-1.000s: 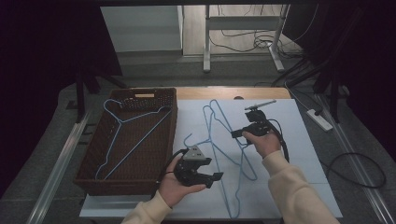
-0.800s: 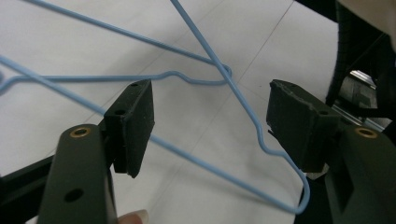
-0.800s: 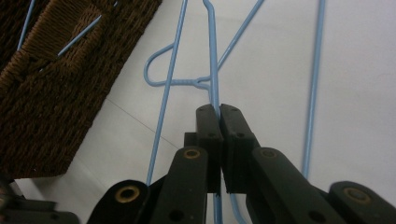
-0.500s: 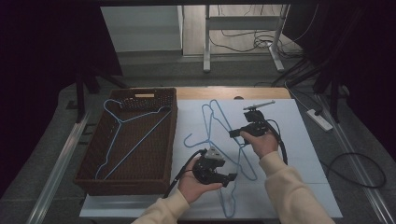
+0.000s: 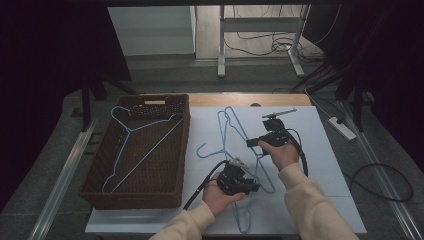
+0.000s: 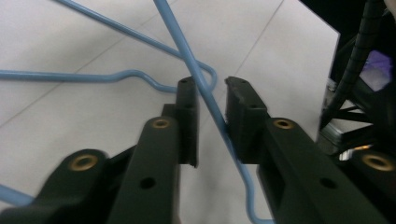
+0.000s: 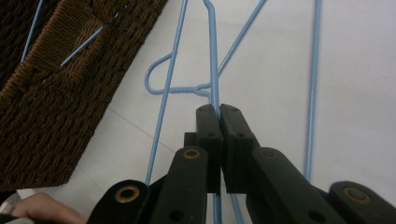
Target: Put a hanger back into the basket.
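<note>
STATE: your right gripper (image 7: 218, 109) clamps a blue hanger (image 5: 235, 132) wire, frame centre on the tabletop (image 5: 320, 165) | left gripper (image 6: 210, 93) jaws open astride a wire | RISK: tangled hangers may lift together, or closing off-centre lets wire slip.

No text, label, brand, number or sign can be read in any of the views. The pale tag (image 5: 154, 102) on the far rim of the wicker basket (image 5: 95, 165), upper left of centre in the high view, is too small and dim to show any writing. A purple patch (image 6: 376, 70) at the right edge of the left gripper view is blurred and carries no legible mark. The gripper bodies show only bare brass rivets.
</note>
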`<act>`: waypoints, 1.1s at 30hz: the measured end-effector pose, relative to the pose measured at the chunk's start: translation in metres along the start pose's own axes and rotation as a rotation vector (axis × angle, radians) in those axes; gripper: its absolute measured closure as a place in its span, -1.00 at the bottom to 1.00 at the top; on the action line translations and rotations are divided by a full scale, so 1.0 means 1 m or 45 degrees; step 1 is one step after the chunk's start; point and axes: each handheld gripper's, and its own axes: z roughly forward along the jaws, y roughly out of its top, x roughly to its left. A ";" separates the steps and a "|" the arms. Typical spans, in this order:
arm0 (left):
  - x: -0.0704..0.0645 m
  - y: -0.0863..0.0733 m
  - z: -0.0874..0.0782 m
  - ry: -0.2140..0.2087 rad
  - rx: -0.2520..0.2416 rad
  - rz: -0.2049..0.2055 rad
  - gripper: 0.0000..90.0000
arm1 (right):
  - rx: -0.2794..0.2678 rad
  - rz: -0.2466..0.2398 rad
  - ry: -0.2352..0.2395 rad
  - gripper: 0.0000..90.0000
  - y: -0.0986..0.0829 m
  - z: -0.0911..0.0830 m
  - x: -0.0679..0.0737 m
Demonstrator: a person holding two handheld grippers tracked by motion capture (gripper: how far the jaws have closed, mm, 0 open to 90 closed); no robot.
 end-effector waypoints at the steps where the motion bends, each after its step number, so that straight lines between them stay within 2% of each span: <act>1: 0.000 0.000 0.000 0.003 0.006 -0.003 0.68 | -0.003 0.004 0.001 0.95 0.000 0.000 0.000; 4: 0.002 0.001 -0.003 0.000 0.022 -0.040 0.72 | -0.009 0.000 -0.002 0.95 0.000 -0.002 -0.001; 13: 0.003 0.000 -0.014 0.042 0.030 -0.072 0.82 | -0.053 -0.031 -0.006 0.89 -0.001 -0.013 -0.002; 15: 0.005 -0.001 -0.018 0.049 0.027 -0.086 0.91 | -0.074 -0.047 -0.011 0.66 -0.002 -0.019 -0.003; 18: 0.004 -0.001 -0.024 0.069 0.010 -0.079 0.92 | -0.113 -0.064 -0.006 0.52 -0.001 -0.026 -0.004; 21: 0.003 -0.001 -0.028 0.069 0.008 -0.077 0.92 | -0.160 -0.092 0.025 0.46 -0.001 -0.034 -0.004; 25: 0.003 -0.003 -0.032 0.069 0.005 -0.081 0.93 | -0.244 -0.097 0.109 0.30 -0.001 -0.044 -0.005; 26: 0.003 -0.003 -0.032 0.069 0.005 -0.081 0.92 | -0.244 -0.097 0.109 0.30 -0.001 -0.044 -0.005; 29: 0.005 -0.004 -0.036 0.064 -0.001 -0.089 0.92 | -0.330 -0.124 0.153 0.22 0.000 -0.058 -0.006; 32: 0.006 -0.004 -0.038 0.067 -0.004 -0.094 0.93 | -0.364 -0.137 0.165 0.14 0.001 -0.065 -0.007; 33: 0.008 -0.005 -0.040 0.074 -0.016 -0.100 0.93 | -0.423 -0.164 0.195 0.03 0.001 -0.073 -0.008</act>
